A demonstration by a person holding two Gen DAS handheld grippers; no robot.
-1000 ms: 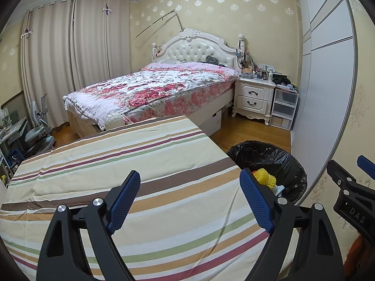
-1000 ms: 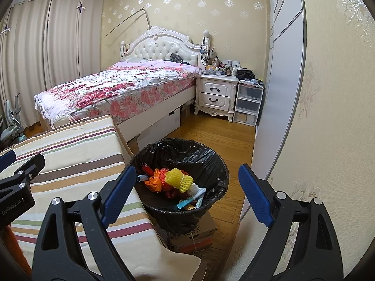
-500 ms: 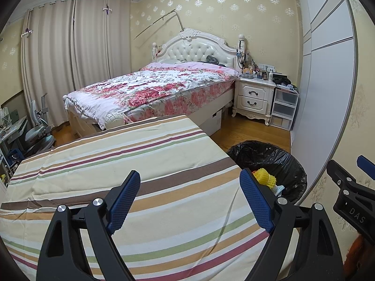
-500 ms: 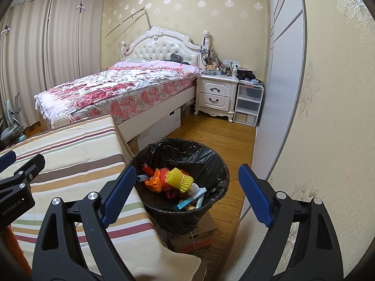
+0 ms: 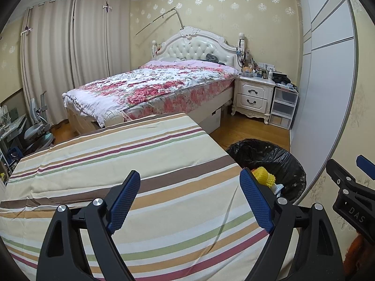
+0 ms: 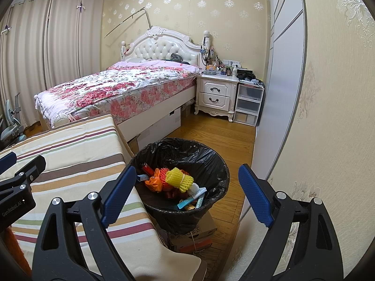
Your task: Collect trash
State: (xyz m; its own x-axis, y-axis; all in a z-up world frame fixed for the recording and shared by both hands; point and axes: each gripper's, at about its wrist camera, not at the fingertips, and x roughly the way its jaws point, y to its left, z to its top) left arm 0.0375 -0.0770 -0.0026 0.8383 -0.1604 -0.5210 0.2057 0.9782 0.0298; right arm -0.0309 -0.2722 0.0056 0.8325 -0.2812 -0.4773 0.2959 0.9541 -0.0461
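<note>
**A:** Starting on our left: what do we have over the striped cloth (image 5: 145, 164)?

**B:** Our left gripper (image 5: 189, 201) hangs above it, tilted downward, jaws spread wide with nothing between the blue pads. The cloth under it looks bare; we see no litter on the stripes.

**A:** So why hold it there, empty?

**B:** Our guess is that we are either finished or looking for the next piece. Open jaws suit both readings.

**A:** Moving right, then.

**B:** The bin (image 6: 218, 171), lined with a black bag, stands on the wooden floor just beside the cloth's edge, propped on what looks like a cardboard box (image 6: 199, 234). We judge that lifts its rim nearer the surface, so things can be dropped straight in.

**A:** And the trash itself?

**B:** In the bin: a yellow foam net (image 6: 179, 179), an orange wrapper (image 6: 153, 183), a red lighter (image 6: 147, 168) and a few small packets lie heaped together.

**A:** Our right gripper (image 6: 187, 194)?

**B:** Aimed at the bin from above, jaws equally wide, gripping nothing.

**A:** Farthest right?

**B:** Only the wardrobe door (image 6: 279, 93) and the wallpapered wall.
</note>
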